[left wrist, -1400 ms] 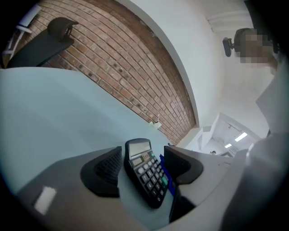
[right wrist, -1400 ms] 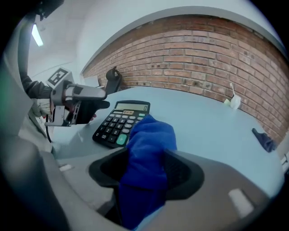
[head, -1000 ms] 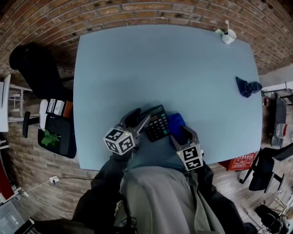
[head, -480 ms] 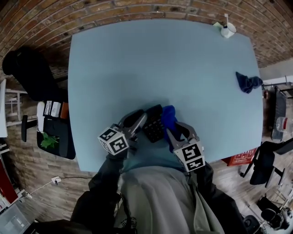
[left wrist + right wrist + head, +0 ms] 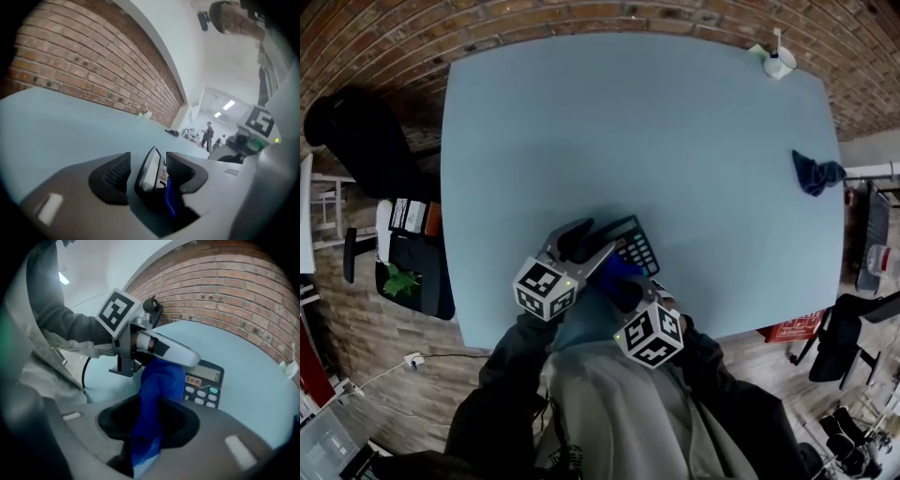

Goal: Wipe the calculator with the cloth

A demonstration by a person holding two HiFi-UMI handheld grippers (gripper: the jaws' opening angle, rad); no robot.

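Two claws work at the near edge of the counter (image 5: pixel 628 122) in the head view. The left claw (image 5: pixel 589 246) is at the left end of the calculator (image 5: pixel 639 246), which lies keys up near that edge. The right claw (image 5: pixel 626 291) is just beside it, with the blue cloth (image 5: pixel 619 272) at the calculator's near side. A second cloth (image 5: pixel 816 173), dark blue, lies at the far right edge, well apart. A small white object (image 5: pixel 778 64) stands at the far right corner.

Left gripper view: the left claw (image 5: pixel 149 171) has its jaws apart and they have just been opening. The calculator (image 5: pixel 150 161) shows edge-on between them, with a gap at one pad. A bit of cloth (image 5: pixel 169 199) shows below it. A brick wall (image 5: pixel 93 61) is behind the counter.

Right gripper view: the right claw (image 5: pixel 150 420) has just closed its jaws and is clamped on the cloth (image 5: pixel 159 390). The cloth runs up to the calculator's (image 5: pixel 204 385) left part, under the left claw's (image 5: pixel 164 357) pale finger. The keys and display are visible.
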